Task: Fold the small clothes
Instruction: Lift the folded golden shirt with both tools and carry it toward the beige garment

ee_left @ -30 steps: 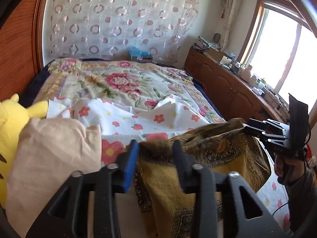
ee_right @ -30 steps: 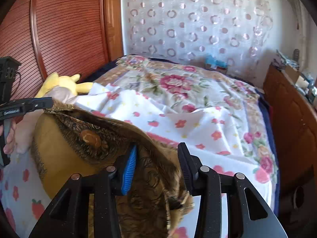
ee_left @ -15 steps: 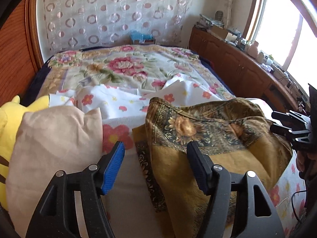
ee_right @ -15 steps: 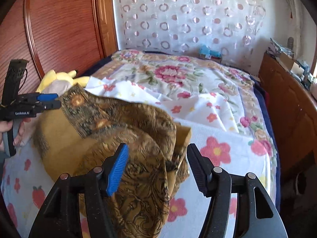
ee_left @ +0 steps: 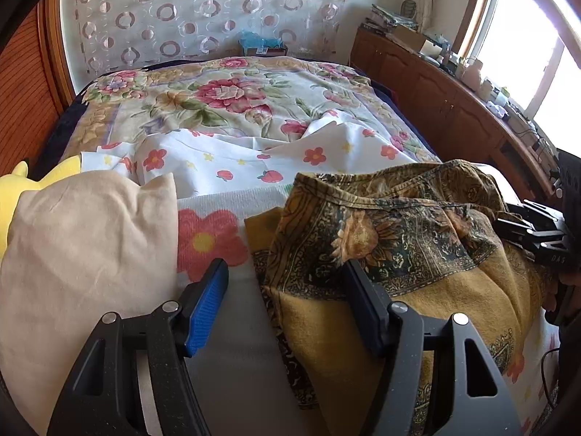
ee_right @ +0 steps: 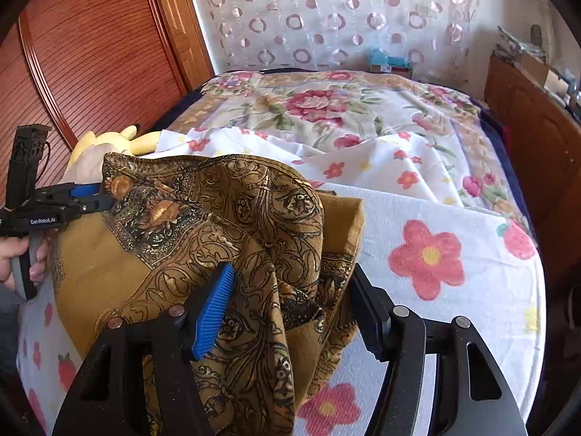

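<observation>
1. Left wrist view, at 6 o'clock: left gripper [ee_left: 287, 301], spread wide, jaws just been opening, gripping nothing.
2. Between its fingers: bare pale bedding and the left edge of the ochre patterned garment [ee_left: 417, 247], lying slack; black finger resting over the cloth, blue pad clear of it.
3. From centre to 4 o'clock: that garment, heaped flat on the bed, dark ornamented border uppermost, plain ochre below.
4. At 3 o'clock: right gripper [ee_left: 508, 223], tips at the garment's far edge; too small to tell its spread here.
5. At 9 o'clock: beige pillow [ee_left: 83, 247], with a yellow plush toy [ee_left: 14, 196] behind it at the rim.
6. Just beside the pillow, under the garment's edge: white flowered towel [ee_left: 210, 239]; at 12 o'clock, floral bedspread [ee_left: 232, 94].
7. Right wrist view, at 6 o'clock: right gripper [ee_right: 290, 305], likewise wide, jaws just been opening, a bunched fold of the garment [ee_right: 218, 210] loose between the fingers, not clamped.
8. From 9 o'clock to centre: the garment's main body, draped over the towel [ee_right: 435, 254].
9. At 9 o'clock: left gripper [ee_right: 101, 196], tips touching the garment's upper corner, held by a hand [ee_right: 14, 254] at the rim.
</observation>
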`<state>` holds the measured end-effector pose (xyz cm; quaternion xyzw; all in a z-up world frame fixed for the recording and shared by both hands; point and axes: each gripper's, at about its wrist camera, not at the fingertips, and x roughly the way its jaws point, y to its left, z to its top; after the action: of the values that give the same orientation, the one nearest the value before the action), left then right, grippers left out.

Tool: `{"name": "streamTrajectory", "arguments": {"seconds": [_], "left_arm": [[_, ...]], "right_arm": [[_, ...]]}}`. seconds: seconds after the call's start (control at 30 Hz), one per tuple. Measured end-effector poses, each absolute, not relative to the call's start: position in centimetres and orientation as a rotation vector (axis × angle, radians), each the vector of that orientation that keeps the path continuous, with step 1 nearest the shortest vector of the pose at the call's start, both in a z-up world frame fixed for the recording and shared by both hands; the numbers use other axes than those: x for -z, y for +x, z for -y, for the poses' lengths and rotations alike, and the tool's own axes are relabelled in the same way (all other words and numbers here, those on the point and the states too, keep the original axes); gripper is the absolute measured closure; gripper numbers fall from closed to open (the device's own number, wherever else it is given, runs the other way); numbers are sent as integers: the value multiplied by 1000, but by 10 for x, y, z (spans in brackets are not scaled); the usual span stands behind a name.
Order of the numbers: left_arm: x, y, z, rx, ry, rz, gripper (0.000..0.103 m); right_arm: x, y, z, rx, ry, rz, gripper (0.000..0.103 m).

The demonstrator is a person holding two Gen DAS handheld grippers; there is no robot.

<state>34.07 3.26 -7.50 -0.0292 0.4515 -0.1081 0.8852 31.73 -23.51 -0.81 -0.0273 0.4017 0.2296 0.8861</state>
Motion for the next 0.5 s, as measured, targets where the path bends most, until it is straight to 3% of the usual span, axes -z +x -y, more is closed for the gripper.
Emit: {"name": "streamTrajectory", "arguments": {"seconds": [0.13, 0.2, 0.27, 0.3, 0.33, 0.4, 0.5], "left_arm": [[74, 343, -35, 234, -75, -936, 37], [73, 343, -33, 261, -83, -935, 50], [72, 345, -32, 285, -98, -942, 57], [72, 345, -32, 295, -108, -945, 67], [72, 346, -33, 318, -126, -953, 71], [71, 346, -36, 367, -184, -951, 91], [55, 331, -37, 393, -203, -872, 93]], "right_arm": [[11, 327, 239, -513, -62, -837, 44], [11, 327, 237, -540, -77, -838, 54], [11, 327, 237, -573, -92, -836, 68], [10, 327, 237, -585, -101, -834, 76], [8, 325, 236, -596, -116, -831, 80], [5, 323, 234, -601, -143, -818, 87], [-1, 313, 232, -589, -172, -763, 89]]}}
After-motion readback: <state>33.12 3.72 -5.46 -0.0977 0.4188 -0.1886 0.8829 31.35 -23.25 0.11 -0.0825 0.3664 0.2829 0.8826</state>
